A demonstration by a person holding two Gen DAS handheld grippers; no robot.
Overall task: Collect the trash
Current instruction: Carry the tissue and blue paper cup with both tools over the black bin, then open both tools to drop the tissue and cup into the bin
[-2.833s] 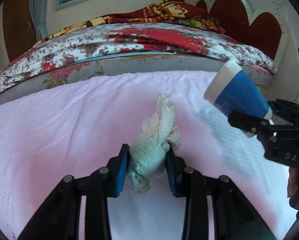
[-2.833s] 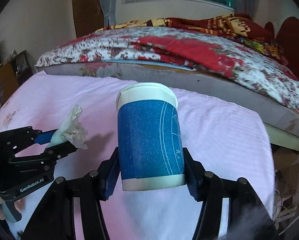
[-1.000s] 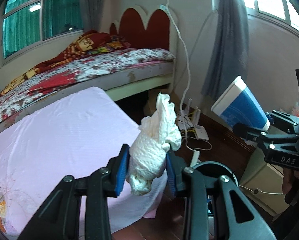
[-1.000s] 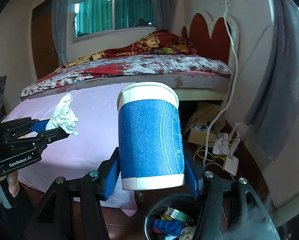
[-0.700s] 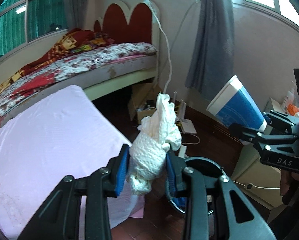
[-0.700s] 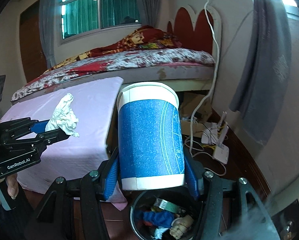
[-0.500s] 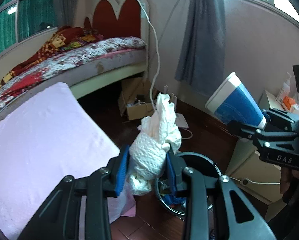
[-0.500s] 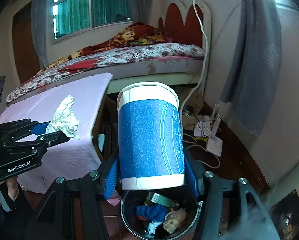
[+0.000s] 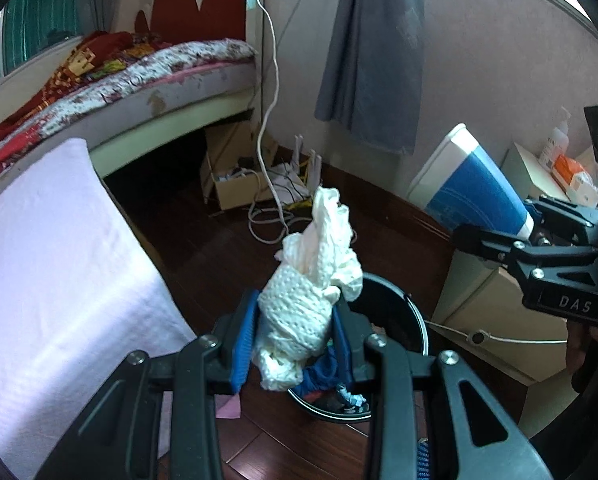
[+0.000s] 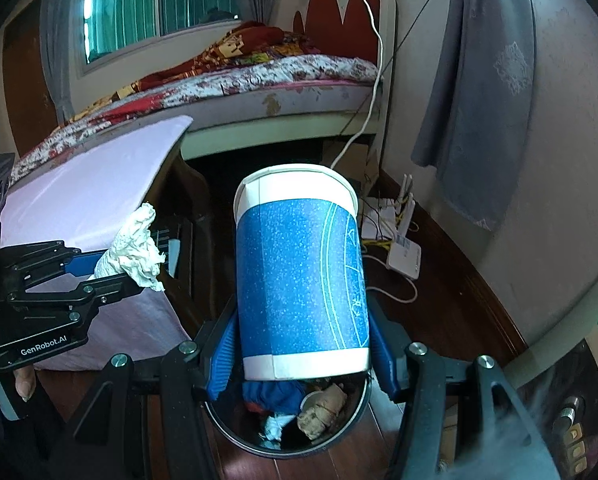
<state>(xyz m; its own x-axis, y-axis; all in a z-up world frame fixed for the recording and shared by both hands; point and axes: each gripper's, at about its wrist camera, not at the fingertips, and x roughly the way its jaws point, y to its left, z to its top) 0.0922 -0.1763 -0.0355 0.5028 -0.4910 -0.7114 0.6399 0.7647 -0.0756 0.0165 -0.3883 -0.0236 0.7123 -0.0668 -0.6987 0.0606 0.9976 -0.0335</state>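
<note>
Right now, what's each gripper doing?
Left gripper: shut on the crumpled tissue.
Right gripper: shut on the blue paper cup.

A crumpled tissue (image 9: 307, 300) sits between the jaws of the left gripper (image 9: 295, 338), its loose end sticking out ahead of them. A paper cup (image 10: 301, 276) stands between the jaws of the right gripper (image 10: 301, 354). The trash bin (image 10: 355, 412) lies below and just ahead of both pairs of jaws, scraps inside it. The covered table (image 9: 59, 264) lies left of the jaws, the bed (image 10: 259, 92) far ahead beyond it.
</note>
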